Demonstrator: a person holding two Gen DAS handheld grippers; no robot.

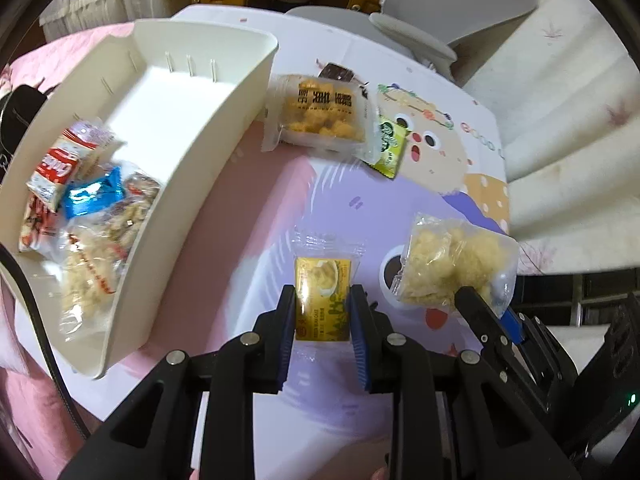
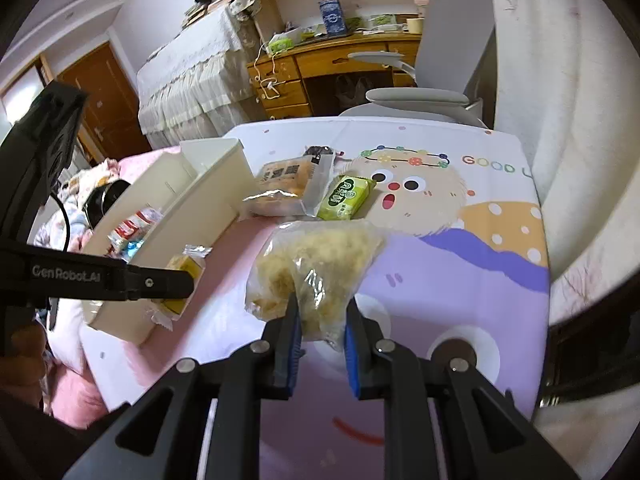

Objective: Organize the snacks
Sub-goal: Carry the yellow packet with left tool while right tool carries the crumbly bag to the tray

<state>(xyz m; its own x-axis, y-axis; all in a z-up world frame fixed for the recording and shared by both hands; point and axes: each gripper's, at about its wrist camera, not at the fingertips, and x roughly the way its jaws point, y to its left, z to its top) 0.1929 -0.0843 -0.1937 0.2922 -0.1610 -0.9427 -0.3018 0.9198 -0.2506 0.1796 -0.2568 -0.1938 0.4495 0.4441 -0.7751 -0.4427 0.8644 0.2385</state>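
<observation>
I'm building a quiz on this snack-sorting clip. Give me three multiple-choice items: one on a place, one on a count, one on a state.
1. Where does the white bin sit relative to the loose snacks?
A. to their left
B. to their right
C. on top of them

2. How many snack packets are held in the two grippers?
A. none
B. one
C. two

3. The left hand-held gripper is:
A. open and empty
B. shut on the yellow packet
C. out of view

Answers: 1 A, the bin lies left in both views. 2 C, the right hand-held gripper clamps the clear bag of pale snack too. 3 B, pads press both packet sides.
</observation>
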